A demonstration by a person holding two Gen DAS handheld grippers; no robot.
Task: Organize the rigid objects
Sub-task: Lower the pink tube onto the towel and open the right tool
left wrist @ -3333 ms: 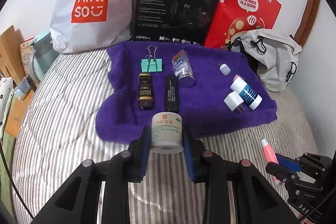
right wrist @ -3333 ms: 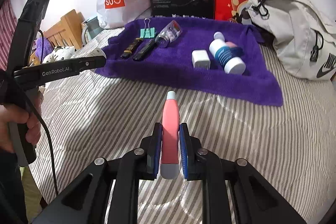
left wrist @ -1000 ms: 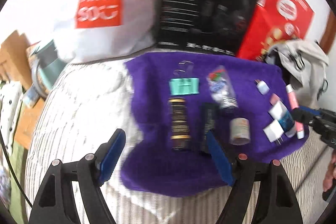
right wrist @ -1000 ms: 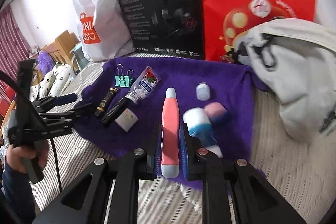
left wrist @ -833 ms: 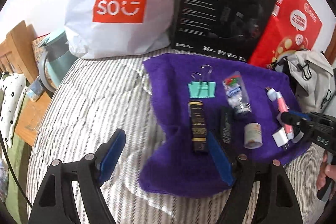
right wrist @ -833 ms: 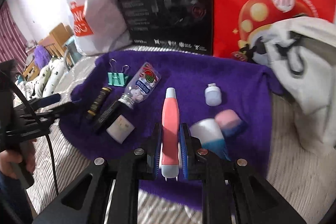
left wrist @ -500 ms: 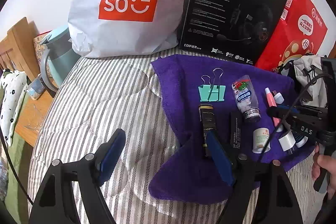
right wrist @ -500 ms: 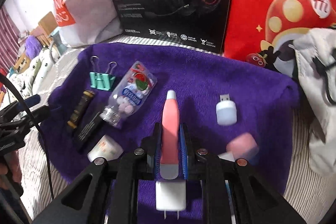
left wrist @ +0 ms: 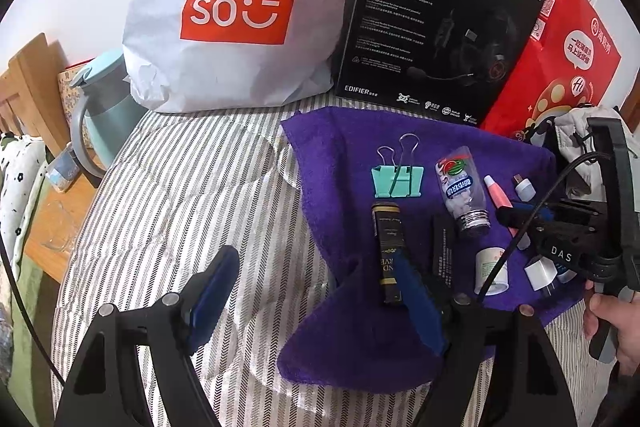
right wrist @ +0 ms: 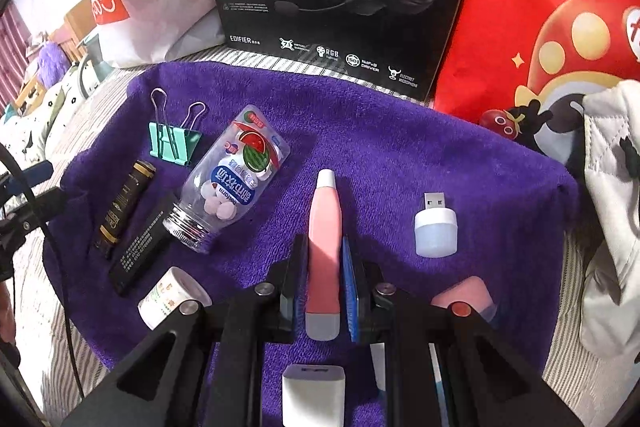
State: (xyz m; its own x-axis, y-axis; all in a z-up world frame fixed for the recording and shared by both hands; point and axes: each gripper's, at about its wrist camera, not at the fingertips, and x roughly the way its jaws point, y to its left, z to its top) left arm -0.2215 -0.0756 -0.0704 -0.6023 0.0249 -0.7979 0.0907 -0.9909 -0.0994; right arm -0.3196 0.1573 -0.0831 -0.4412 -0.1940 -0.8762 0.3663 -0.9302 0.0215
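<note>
Striped bedding (left wrist: pixel 180 187) covers the bed, and at its far side a white shopping bag (left wrist: pixel 240 11), a black headset box (left wrist: pixel 436 23) and a red paper bag (left wrist: pixel 568 55) stand against the wall. On the bedding lies a purple towel (right wrist: pixel 380 131) with the small things on it. At its left part a clear candy bottle (right wrist: pixel 230 183) lies on its side, near a green binder clip (right wrist: pixel 174 143), a black and gold tube (right wrist: pixel 124 205) and a flat black stick (right wrist: pixel 140 251). A small white jar (right wrist: pixel 164 297) lies near the towel's front edge, and a little USB lamp (right wrist: pixel 436 229) lies to the right. The right tongs (right wrist: pixel 323 263) are clamped on a pink pen-shaped tube (right wrist: pixel 324 227), low over the middle of the towel, between the bottle and the lamp. The left tongs (left wrist: pixel 316 287) are wide apart and hold nothing, above the towel's left edge.
</note>
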